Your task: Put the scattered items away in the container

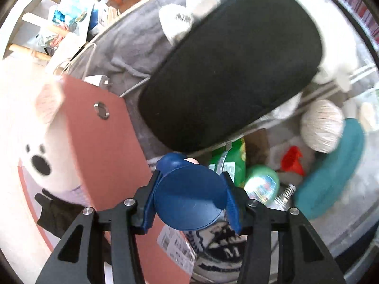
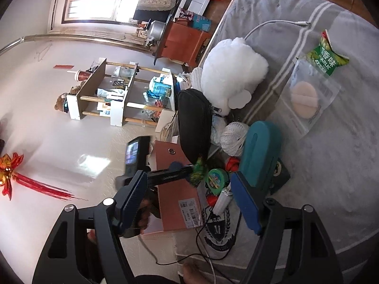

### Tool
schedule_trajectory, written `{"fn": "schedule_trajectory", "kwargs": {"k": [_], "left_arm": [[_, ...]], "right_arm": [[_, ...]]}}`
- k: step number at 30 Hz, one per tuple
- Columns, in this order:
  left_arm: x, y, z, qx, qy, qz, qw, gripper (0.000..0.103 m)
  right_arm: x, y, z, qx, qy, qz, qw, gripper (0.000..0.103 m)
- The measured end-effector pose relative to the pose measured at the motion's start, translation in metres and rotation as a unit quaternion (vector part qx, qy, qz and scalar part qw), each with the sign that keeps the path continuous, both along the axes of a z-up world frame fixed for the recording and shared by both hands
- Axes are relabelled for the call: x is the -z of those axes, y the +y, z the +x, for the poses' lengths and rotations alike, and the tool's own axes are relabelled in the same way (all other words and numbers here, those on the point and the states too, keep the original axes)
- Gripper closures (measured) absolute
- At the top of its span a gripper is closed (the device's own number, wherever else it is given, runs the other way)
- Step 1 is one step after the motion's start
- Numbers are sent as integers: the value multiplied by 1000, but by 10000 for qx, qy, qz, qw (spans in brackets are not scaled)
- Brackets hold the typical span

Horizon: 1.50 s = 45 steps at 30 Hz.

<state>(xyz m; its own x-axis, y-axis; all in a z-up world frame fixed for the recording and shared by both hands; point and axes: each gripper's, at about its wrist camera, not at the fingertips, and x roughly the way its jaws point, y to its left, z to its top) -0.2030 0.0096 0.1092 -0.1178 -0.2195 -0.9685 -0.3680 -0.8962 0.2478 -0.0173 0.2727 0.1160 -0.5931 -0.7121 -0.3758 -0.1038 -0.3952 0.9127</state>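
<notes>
Directly ahead, a black pouch (image 1: pixel 231 64) blocked the left gripper (image 1: pixel 190 197), clamped on a blue disc (image 1: pixel 189 196); the right gripper's (image 2: pixel 193 200) fingers stood apart beside the pink box (image 2: pixel 176 177).

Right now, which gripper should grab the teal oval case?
Right. The right gripper is open and empty, the teal oval case just beyond it; the left gripper is shut on a blue round disc.

bright window (image 2: pixel 94 0), glossy pale floor (image 2: pixel 59 142) — wooden shelf (image 2: pixel 113 94), orange cabinet (image 2: pixel 184 40)
</notes>
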Motion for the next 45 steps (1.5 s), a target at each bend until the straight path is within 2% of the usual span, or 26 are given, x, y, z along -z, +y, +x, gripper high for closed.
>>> {"fn": "schedule_trajectory", "kwargs": {"k": [5,8,11,14,16,18,19,21,22,23,25,28,31,35,38,41,45], "left_arm": [[-77,-15,22,-61,198,737,9971,56],[-127,-28,40,-28,396,988,9943,56],[-176,-61,53,32,764,897,9930,56],[-214,-104,58,-63,1283,478,9906,56],[-236,-138,56,-351,1793,69,9831,56],[-252,-165,49,-614,2298,-406,9704,54],[-262,-177,46,-705,2530,-519,9635,48],[-283,-194,48,-824,2971,-473,9501,35],[-293,-201,52,-869,3145,-291,9448,21],[-301,-206,56,-891,3253,-153,9413,13],[-310,-209,64,-909,3349,-5,9379,13],[-307,-203,69,-793,3096,323,9470,13],[-287,-182,68,-642,2762,725,9562,13],[-230,-129,70,-379,2097,1208,9695,13],[-169,-75,72,-130,1589,1416,9770,13],[-109,-23,69,-101,994,1799,9786,13],[-47,46,58,36,406,2312,9721,13]], "right_arm": [[8,-2,-2,-23,-104,114,9999,30],[14,0,-2,16,-202,152,9997,30],[17,4,-1,106,-274,168,9994,30],[18,7,0,174,-296,153,9993,30],[18,6,0,202,-295,182,9992,30],[20,6,0,189,-313,205,9991,30],[21,6,-1,182,-333,202,9991,30],[24,5,-2,169,-387,204,9989,30],[25,4,-2,162,-410,221,9988,30],[25,4,-2,154,-421,233,9987,30],[26,3,-2,134,-425,275,9986,30],[26,1,-3,92,-428,327,9985,29],[28,-2,-4,32,-458,422,9981,29],[34,-5,-6,-5,-559,491,9972,29],[41,-3,-8,34,-656,484,9967,29],[46,-3,-10,44,-731,389,9966,29],[47,0,-11,84,-693,162,9974,30]]}}
